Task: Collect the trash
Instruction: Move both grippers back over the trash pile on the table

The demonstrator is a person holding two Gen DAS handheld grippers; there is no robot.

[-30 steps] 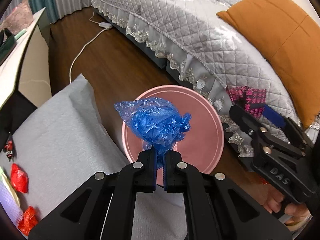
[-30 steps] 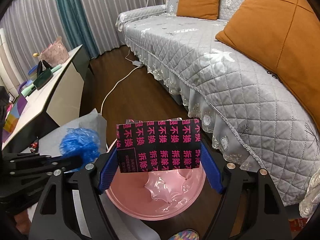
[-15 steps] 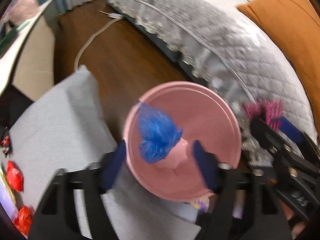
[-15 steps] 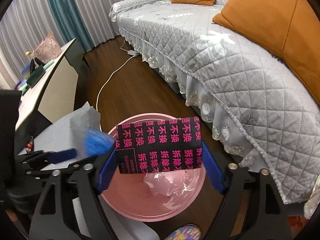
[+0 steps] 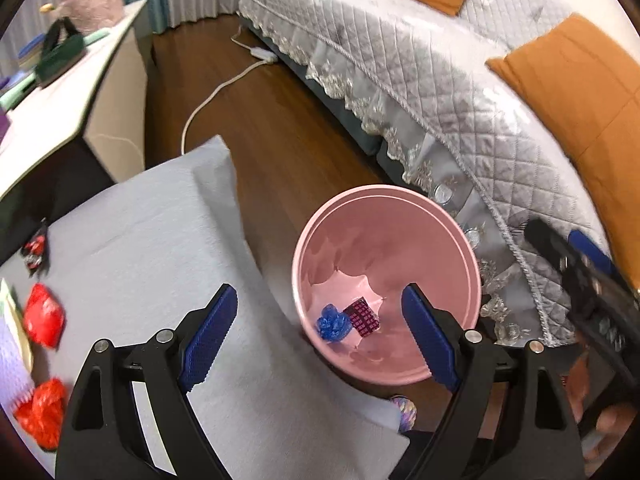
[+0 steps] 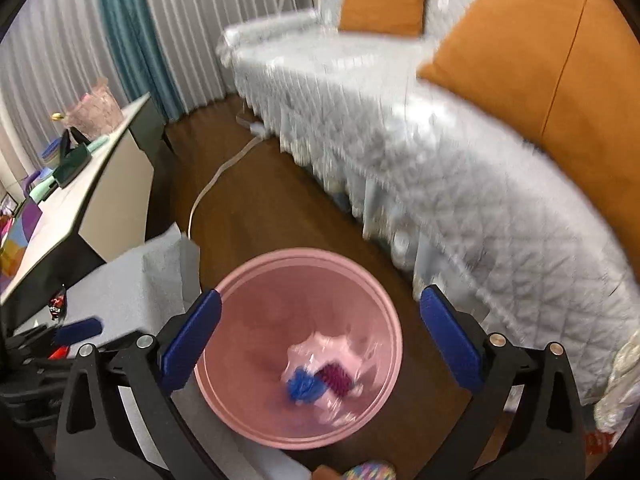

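Both the left gripper [image 5: 320,336] and right gripper [image 6: 318,338] gape wide, empty; below their jaws, a blue bag [image 5: 332,323] and black packet [image 5: 363,317] lie in the pink bin [image 5: 472,268].

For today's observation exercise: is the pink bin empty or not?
Not empty: a blue plastic wad and black-pink wrapper lie on the pink bin's bottom.

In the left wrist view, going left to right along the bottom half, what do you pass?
red wrappers → grey cloth → blue bag wad → black and pink packet → pink bin's right rim → right gripper
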